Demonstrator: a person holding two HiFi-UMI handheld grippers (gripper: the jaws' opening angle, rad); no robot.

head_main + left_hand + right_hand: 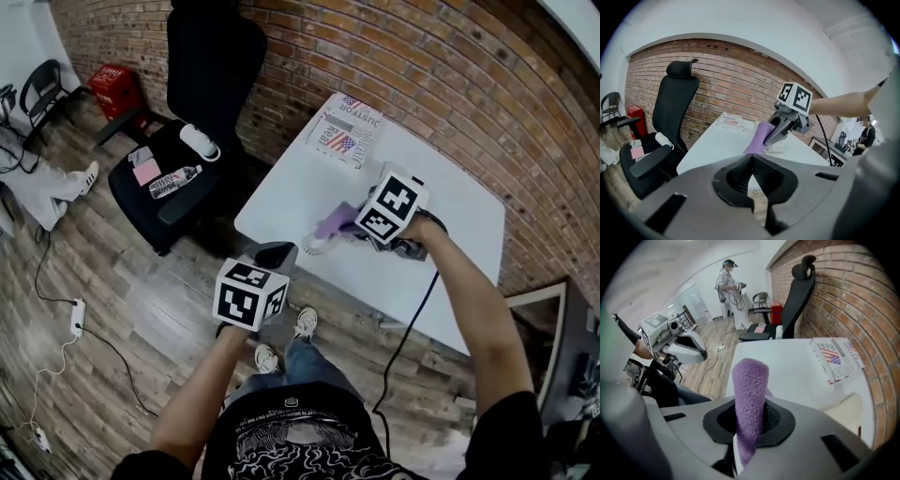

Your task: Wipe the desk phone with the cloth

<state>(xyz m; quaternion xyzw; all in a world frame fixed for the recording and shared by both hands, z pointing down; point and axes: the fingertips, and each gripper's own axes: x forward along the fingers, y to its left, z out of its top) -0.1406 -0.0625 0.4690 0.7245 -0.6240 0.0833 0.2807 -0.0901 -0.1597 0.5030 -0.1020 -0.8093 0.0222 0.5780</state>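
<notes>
Right tool [339,228] clamps purple cloth [750,394], desk phone [777,148] just beside; left tool [751,161] closed, empty.

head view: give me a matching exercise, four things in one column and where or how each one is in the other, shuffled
1. purple cloth
2. plastic bottle
3. flag-printed paper
4. left gripper

a. on the black office chair seat
b. shut and empty, by the near edge of the white table
c. clamped in the right gripper
d. at the table's far corner

Pairs: 1-c, 2-a, 3-d, 4-b
</notes>
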